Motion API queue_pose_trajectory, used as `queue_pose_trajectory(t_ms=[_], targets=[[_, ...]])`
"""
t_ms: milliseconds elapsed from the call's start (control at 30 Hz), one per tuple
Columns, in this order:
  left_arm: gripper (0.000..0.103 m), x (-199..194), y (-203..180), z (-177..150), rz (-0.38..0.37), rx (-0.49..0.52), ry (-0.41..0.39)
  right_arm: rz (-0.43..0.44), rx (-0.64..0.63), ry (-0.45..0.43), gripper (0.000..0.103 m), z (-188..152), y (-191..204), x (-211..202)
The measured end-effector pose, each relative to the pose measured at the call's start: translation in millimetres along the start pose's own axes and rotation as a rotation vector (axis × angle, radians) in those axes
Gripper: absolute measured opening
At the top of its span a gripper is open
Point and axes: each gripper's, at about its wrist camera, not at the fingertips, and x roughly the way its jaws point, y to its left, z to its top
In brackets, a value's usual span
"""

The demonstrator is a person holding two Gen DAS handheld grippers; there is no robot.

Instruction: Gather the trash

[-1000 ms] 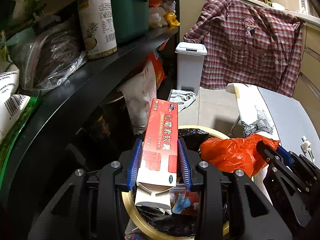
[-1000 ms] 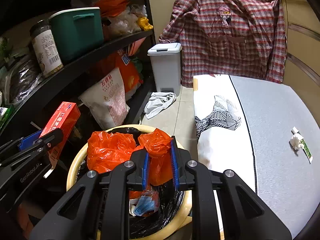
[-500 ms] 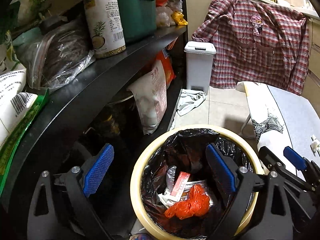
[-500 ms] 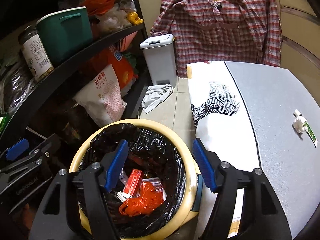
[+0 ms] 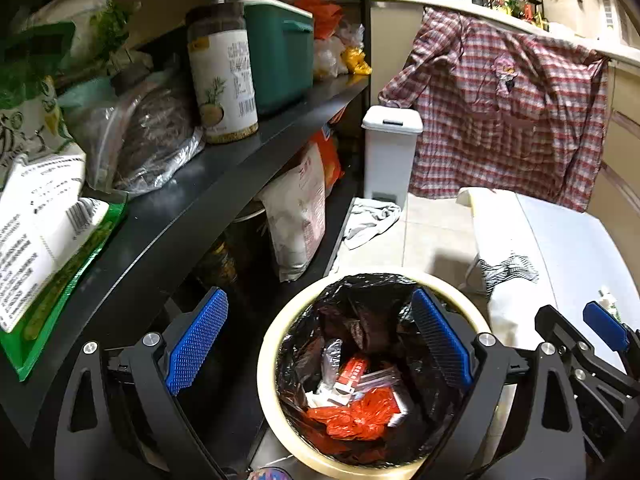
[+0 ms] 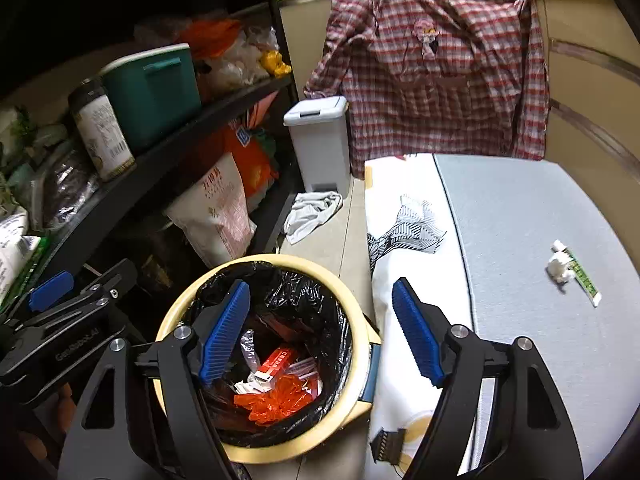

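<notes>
A cream bin [image 5: 267, 364] [image 6: 362, 364] lined with a black bag stands on the floor below both grippers. Inside lie a red carton [image 5: 352, 369] [image 6: 276, 361] and a crumpled orange plastic bag [image 5: 354, 416] [image 6: 276, 400] among other scraps. My left gripper [image 5: 318, 340] is open and empty above the bin's left side. My right gripper [image 6: 320, 332] is open and empty above the bin's right rim. A small white crumpled scrap [image 6: 560, 266] and a green and white tube [image 6: 582, 276] lie on the grey table top [image 6: 520, 240] at the right.
A black shelf unit [image 5: 192, 204] at the left holds jars, bags and a green box [image 5: 280, 56]. A white pedal bin [image 5: 390, 156] and a rag [image 5: 370, 220] sit on the tiled floor. A plaid shirt [image 6: 436, 80] hangs behind the table.
Both grippers opened: the left let go of the red carton and the right let go of the orange bag. Both now lie in the bin. The grippers have since risen a little.
</notes>
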Motion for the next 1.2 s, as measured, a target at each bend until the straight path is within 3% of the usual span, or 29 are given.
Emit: queue_pose_trajectory(t_ms=[300,667,967,1200], targets=[[0.093,-36.3,-24.0,-6.0,-0.084,0.018,-0.055,-0.034,-0.007,-0.054,0.076,0.3,-31.2,-54.1],[0.094,-67.3,-101.4,-9.1,-0.214,0.075,-0.108,-0.159,0.031,-0.107,0.076,-10.1,-114.5,-97.8],[0.094,-65.1,-160.7,-18.9,-0.282,0.116,-0.086,-0.267,0.124,-0.103,0.077,-23.9,-199.5,-94.6],[0.094,-51.0,-180.6,-21.4,-0.29,0.108,-0.048,-0.349,0.222,-0.029,0.077,-32.0,-271.5,-62.1]])
